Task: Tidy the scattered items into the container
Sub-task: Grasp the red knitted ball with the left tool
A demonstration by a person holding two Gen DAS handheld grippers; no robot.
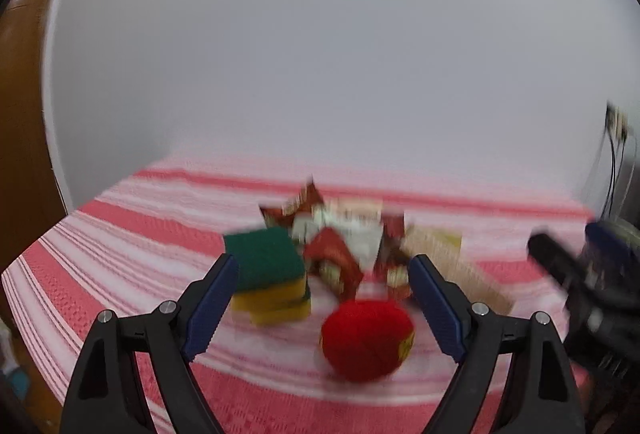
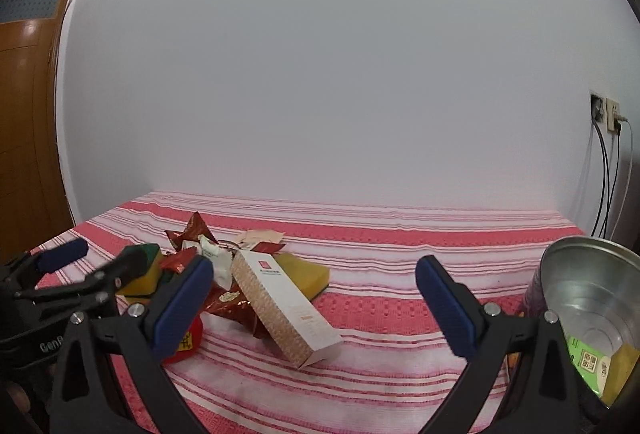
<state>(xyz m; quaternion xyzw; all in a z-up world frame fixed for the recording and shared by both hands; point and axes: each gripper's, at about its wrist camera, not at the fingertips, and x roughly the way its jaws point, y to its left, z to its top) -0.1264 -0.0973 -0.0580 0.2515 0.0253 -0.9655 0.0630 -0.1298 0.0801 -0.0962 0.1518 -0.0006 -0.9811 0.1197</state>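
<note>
A pile of items lies on the red-and-white striped cloth. In the left wrist view I see a green-and-yellow sponge stack [image 1: 270, 274], red snack packets [image 1: 336, 254] and a red ball of yarn [image 1: 366, 338]. My left gripper [image 1: 322, 308] is open, with the yarn ball between and just below its fingers. In the right wrist view a tall white-and-gold box [image 2: 284, 304] lies tilted beside a yellow sponge [image 2: 308, 274]. My right gripper [image 2: 314, 310] is open and empty. A metal bucket [image 2: 592, 274] at the far right holds a green packet [image 2: 590, 366].
The left gripper [image 2: 86, 270] shows at the left edge of the right wrist view, over the pile. A white wall runs behind the table. A wooden door [image 2: 24, 114] stands at the left. Cables [image 2: 608, 174] hang from wall sockets at the right.
</note>
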